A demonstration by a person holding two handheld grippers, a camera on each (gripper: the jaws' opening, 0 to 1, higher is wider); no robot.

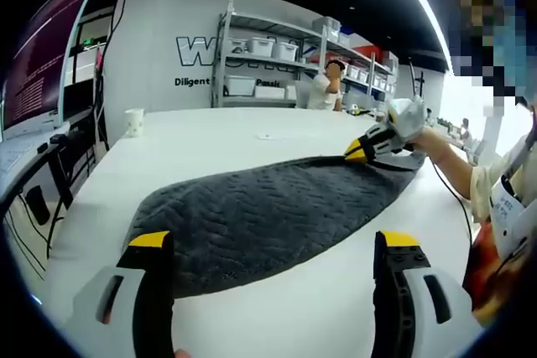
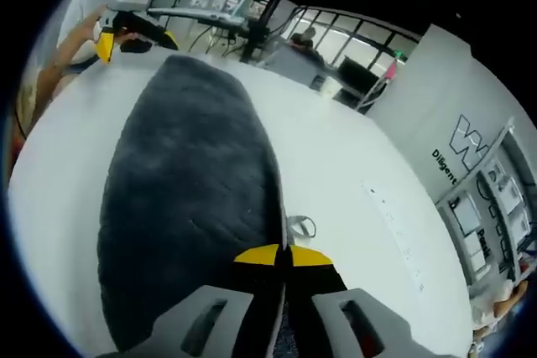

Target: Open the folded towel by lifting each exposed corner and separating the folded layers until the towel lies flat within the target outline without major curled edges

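White table (image 1: 252, 132) carries the dark grey towel (image 1: 268, 215), which lies spread long and mostly flat; I see no target outline, so the fit is hard to judge. At the far end, the right gripper (image 2: 281, 256) has its jaws pressed together on the towel's edge, near a small loop tag (image 2: 300, 226). The left gripper (image 1: 277, 245) hovers wide open and holds nothing. Probably only final smoothing remains.
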